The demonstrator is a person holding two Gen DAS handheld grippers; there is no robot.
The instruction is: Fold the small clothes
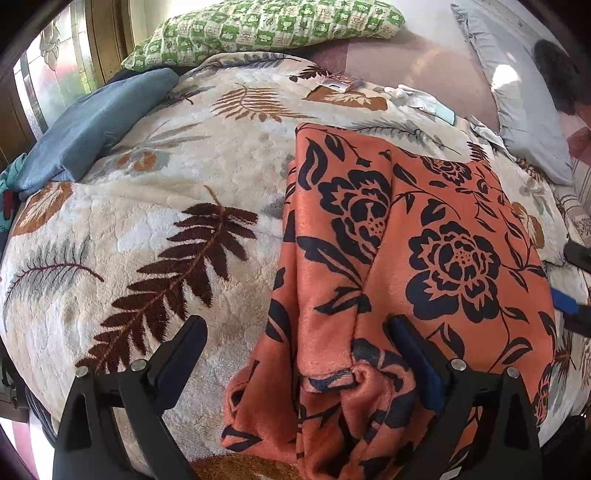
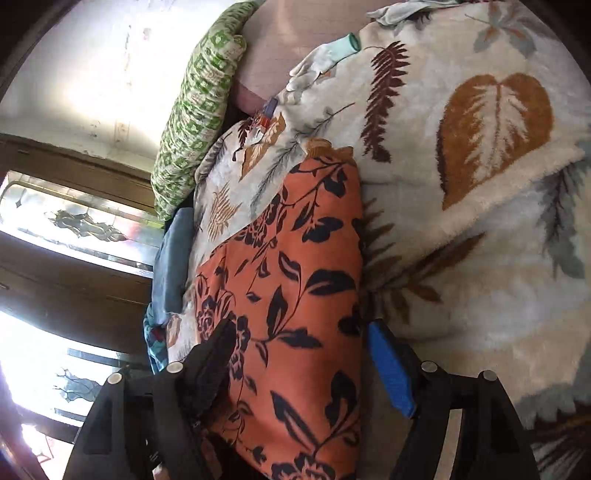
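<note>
From the left wrist, the left hand-held gripper (image 1: pixel 295 343) stands wide apart above a bed, gripping nothing. The orange floral garment (image 1: pixel 417 240) lies partly folded on the leaf-print blanket (image 1: pixel 155 221); its bunched near end sits between the fingers, the right finger resting over the cloth. A blue folded cloth (image 1: pixel 92 122) and a green pillow (image 1: pixel 266 26) lie farther back.

From the right wrist, the right hand-held gripper (image 2: pixel 303 354) straddles the same garment (image 2: pixel 291 277), its jaws apart and its blue pad (image 2: pixel 391 365) just beside the cloth's edge, not clamping it.
</note>
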